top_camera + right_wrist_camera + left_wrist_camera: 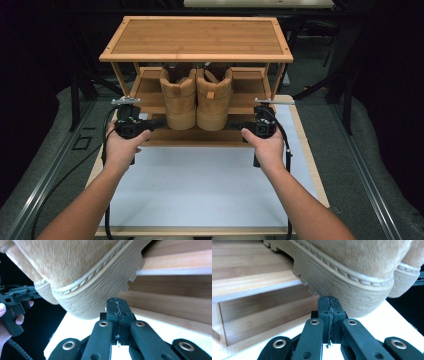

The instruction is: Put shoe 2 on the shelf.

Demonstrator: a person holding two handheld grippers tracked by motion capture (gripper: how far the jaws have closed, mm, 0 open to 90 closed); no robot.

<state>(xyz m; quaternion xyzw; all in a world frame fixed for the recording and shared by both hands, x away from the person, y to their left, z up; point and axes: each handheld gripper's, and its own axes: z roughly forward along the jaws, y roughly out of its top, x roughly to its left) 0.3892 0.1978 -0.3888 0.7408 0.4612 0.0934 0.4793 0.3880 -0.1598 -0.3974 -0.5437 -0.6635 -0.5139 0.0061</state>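
Two tan suede boots, the left boot (179, 100) and the right boot (214, 100), stand side by side on the lower shelf (150, 90) of a bamboo shoe rack, heels toward me and overhanging its front edge. My left gripper (159, 121) points inward at the left boot's heel, jaws shut and empty. In the left gripper view its tips (329, 300) sit just below the ribbed sole (352, 290). My right gripper (233, 126) mirrors it at the right boot. Its shut tips (117, 301) are close under that boot's sole (100, 297). Whether either touches, I cannot tell.
The rack's top shelf (197, 37) hangs over the boots. The rack stands at the far end of a white board (200, 185) with a wooden edge. Grey floor and metal rails lie on both sides. The left gripper (15, 300) shows in a hand in the right gripper view.
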